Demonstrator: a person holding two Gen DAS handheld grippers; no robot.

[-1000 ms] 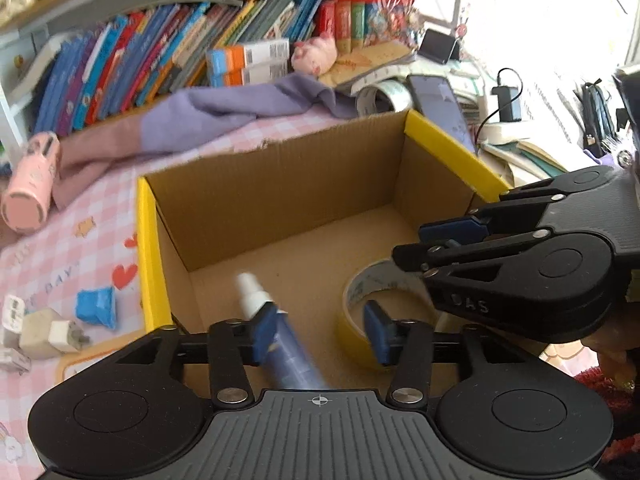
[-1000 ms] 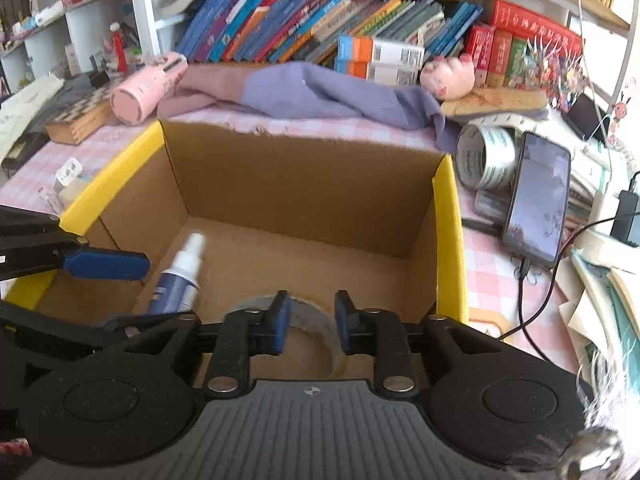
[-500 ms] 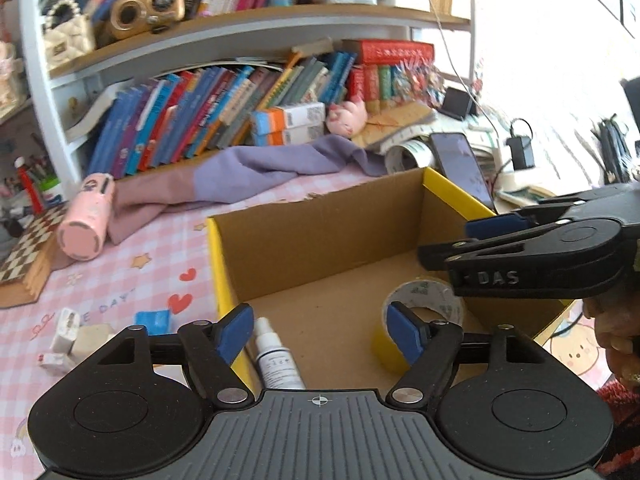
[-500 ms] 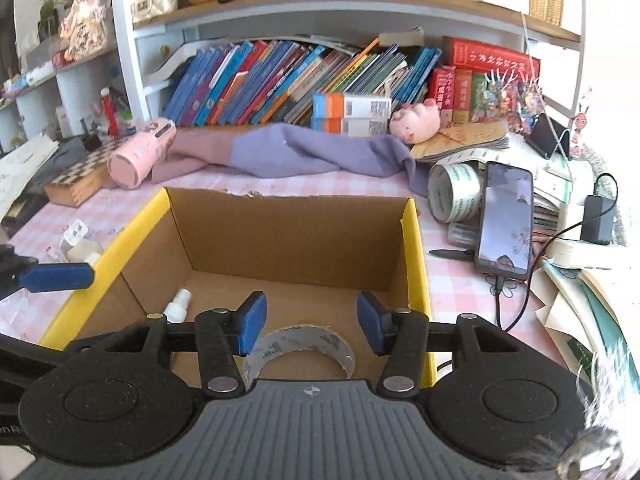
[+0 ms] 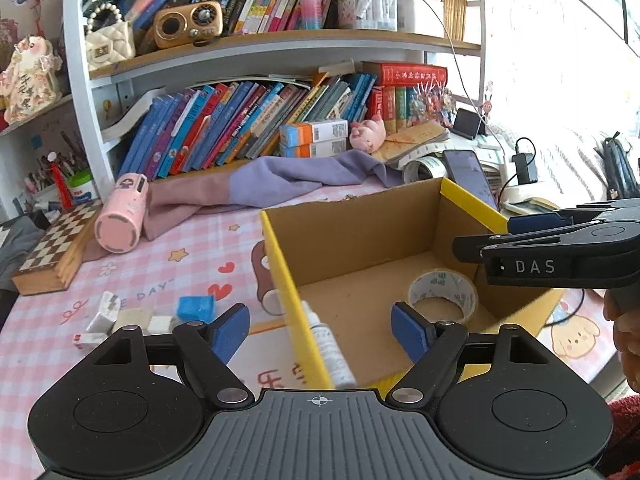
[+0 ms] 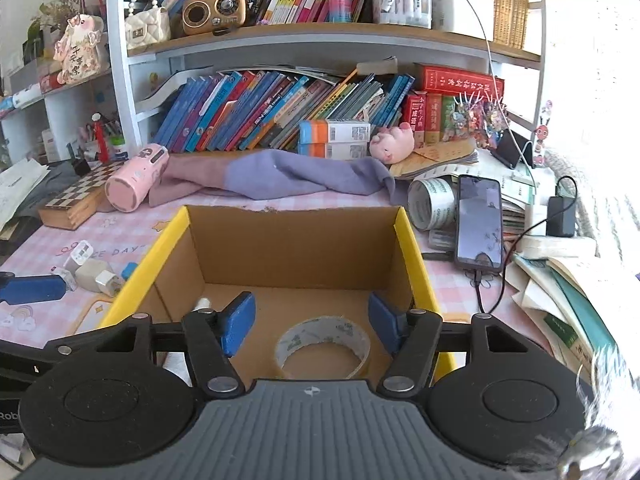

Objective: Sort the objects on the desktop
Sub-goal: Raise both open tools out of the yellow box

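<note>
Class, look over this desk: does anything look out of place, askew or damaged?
The pink flask lies toppled on a crumpled cloth, and the box's far rim is ragged. In the box, the spray bottle lies flat beside the tape.

Tape roll (image 6: 323, 343) flat, spray bottle (image 5: 328, 350) prob. lying, both in cardboard box (image 6: 294, 240).

The pink checked desk (image 6: 280, 204) carries a cardboard box (image 6: 294, 240), chessboard (image 6: 78, 196), pink tumbler (image 6: 134, 184), purple cloth (image 6: 288, 176) and phone (image 6: 479, 222).

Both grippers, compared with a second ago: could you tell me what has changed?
Both pulled up and back from the cardboard box, jaws opening: the left gripper released the spray bottle, the right gripper the tape roll. Both items remain in the box.
</note>
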